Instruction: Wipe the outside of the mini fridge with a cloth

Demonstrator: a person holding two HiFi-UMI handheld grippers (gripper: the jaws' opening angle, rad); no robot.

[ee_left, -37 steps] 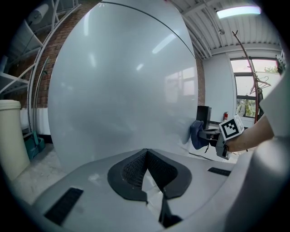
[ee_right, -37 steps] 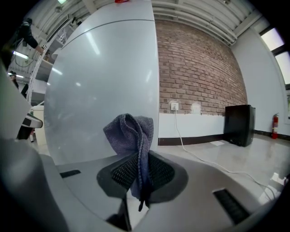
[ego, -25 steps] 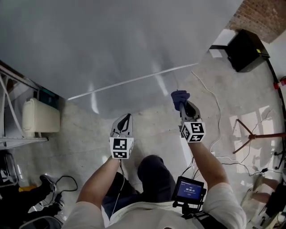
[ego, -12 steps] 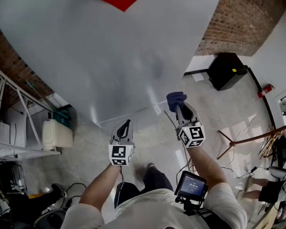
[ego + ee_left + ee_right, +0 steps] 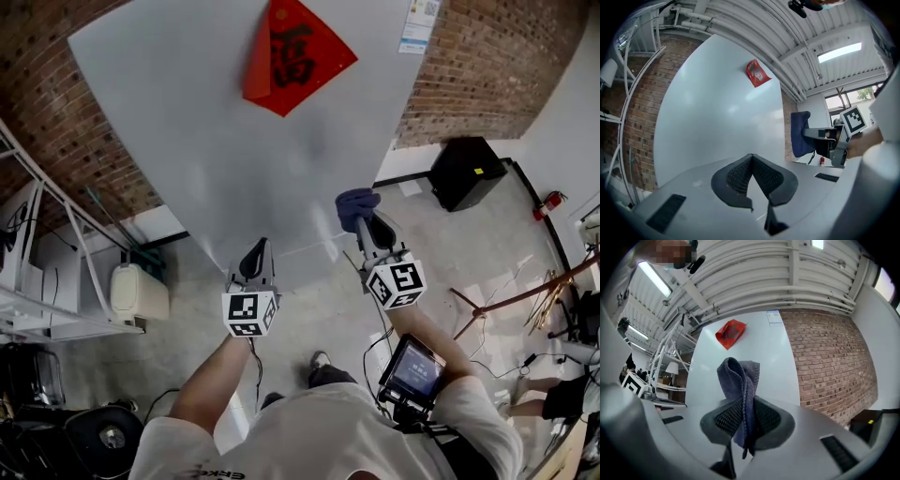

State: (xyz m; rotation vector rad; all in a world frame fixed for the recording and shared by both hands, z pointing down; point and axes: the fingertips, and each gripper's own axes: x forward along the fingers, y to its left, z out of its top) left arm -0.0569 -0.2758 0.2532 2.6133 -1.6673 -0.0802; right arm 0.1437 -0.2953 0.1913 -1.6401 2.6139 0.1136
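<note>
The fridge (image 5: 234, 141) is a tall pale grey slab standing against a brick wall, with a red paper square (image 5: 295, 52) high on its front. My right gripper (image 5: 363, 223) is shut on a dark blue cloth (image 5: 356, 204), held just in front of the fridge's lower right part; whether the cloth touches it I cannot tell. In the right gripper view the folded cloth (image 5: 740, 380) stands up between the jaws, with the fridge (image 5: 759, 366) behind. My left gripper (image 5: 258, 253) is shut with nothing in it, pointing at the fridge (image 5: 722, 126) to the left of the right one.
A black box (image 5: 469, 172) sits on the floor right of the fridge, beside the brick wall (image 5: 487, 66). Metal shelving (image 5: 37, 281) and a white appliance (image 5: 139, 292) stand at the left. Cables (image 5: 375, 342) run across the concrete floor. A printed label (image 5: 417, 23) is on the fridge's top right.
The head view has tilted up: the red paper, label and brick wall have come into view. Both grippers have risen along the fridge front, the cloth still clamped in the right one.
</note>
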